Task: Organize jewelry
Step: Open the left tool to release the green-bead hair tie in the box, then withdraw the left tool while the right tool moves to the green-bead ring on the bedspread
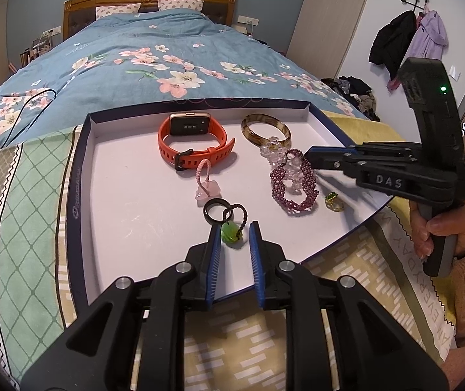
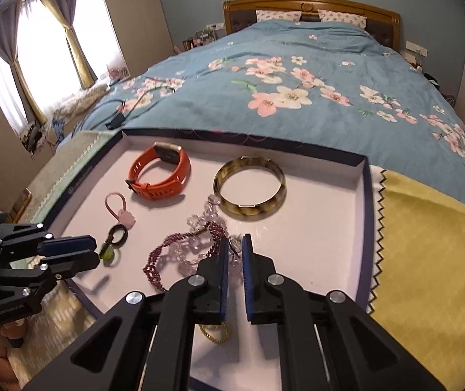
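I see both tongs tilted steeply down over the white tray (image 1: 128,215) that sits on the bed. My right hand (image 1: 441,228) wraps the pistol grip, with a pink sleeve behind it.

The left gripper (image 1: 235,228) has its blue pads narrowly apart. The green pendant (image 1: 231,233) lies between the tips, against the left pad and apart from the right one, so I call this pair released. The black ring (image 1: 214,209), linked to the pendant's dark cord, lies just beyond the tips.

The right gripper (image 2: 235,244) has its jaws almost clenched, with only a slim gap. At its tips lie the purple beaded bracelet (image 2: 180,247) and the clear crystal beads (image 2: 200,221), tangled together. Whether the pads pinch a strand I cannot tell. The gold ring with a green stone (image 1: 334,202) lies under this tong's fingers, near its base.

Beyond the right tips lies the amber bangle (image 2: 250,192). The orange smartwatch (image 1: 193,143) and the pink cord charm (image 1: 204,179) lie farther out past the left tips.
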A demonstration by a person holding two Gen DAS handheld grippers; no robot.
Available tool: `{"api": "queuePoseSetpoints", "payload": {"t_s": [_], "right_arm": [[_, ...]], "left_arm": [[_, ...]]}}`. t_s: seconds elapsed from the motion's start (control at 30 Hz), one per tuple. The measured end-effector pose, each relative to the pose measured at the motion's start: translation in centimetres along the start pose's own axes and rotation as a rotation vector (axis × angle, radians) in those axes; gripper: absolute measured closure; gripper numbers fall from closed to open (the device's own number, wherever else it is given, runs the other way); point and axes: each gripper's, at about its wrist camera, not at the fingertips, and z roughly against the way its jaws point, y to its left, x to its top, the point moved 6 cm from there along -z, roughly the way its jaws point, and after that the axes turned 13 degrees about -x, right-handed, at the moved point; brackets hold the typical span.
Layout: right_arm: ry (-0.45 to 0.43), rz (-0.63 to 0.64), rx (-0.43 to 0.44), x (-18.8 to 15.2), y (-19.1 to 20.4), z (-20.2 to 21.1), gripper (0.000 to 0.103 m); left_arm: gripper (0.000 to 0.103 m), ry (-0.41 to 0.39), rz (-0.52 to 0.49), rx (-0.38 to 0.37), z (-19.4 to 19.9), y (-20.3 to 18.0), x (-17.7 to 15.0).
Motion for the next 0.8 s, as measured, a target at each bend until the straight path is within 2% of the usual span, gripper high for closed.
{"api": "queuePoseSetpoints", "payload": {"t_s": [0.07, 0.1, 0.17, 0.4, 0.53, 0.7, 0.73, 0.8], "right_arm": [[-0.018, -0.025, 0.013, 0.0, -0.4, 0.6, 0.097], [-0.023, -0.042, 0.031, 0.0, -0.6, 1.0, 0.103], [-0.018, -0.081, 0.075, -0.2, -1.1, 1.3, 0.103], [-0.004, -0.1, 0.06, -1.1, -1.9, 1.4, 0.103], [0.011, -0.11, 0.063, -1.0, -2.0, 1.2, 0.092], [0.01, -0.039, 0.003, -1.1, -1.2, 0.8, 0.092], [0.013, -0.044, -0.013, -1.1, -1.4, 0.6, 0.092], [0.029, -0.08, 0.008, -1.0, -1.9, 0.3, 0.092]], "left_arm": [[0.085, -0.009, -0.012, -0.004, 0.4, -0.3, 0.0], [0.084, -0.015, -0.02, -0.011, 0.7, -0.6, 0.0], [0.083, -0.022, -0.031, -0.016, 1.1, -0.9, -0.1], [0.082, -0.028, -0.031, -0.018, 1.6, -0.8, -0.5], [0.082, -0.03, -0.033, -0.022, 1.7, -0.8, -0.6], [0.082, -0.031, -0.032, -0.025, 1.9, -0.8, -0.7], [0.082, -0.031, -0.031, -0.026, 1.9, -0.9, -0.7], [0.082, -0.032, -0.033, -0.029, 2.0, -0.9, -0.7]]}}
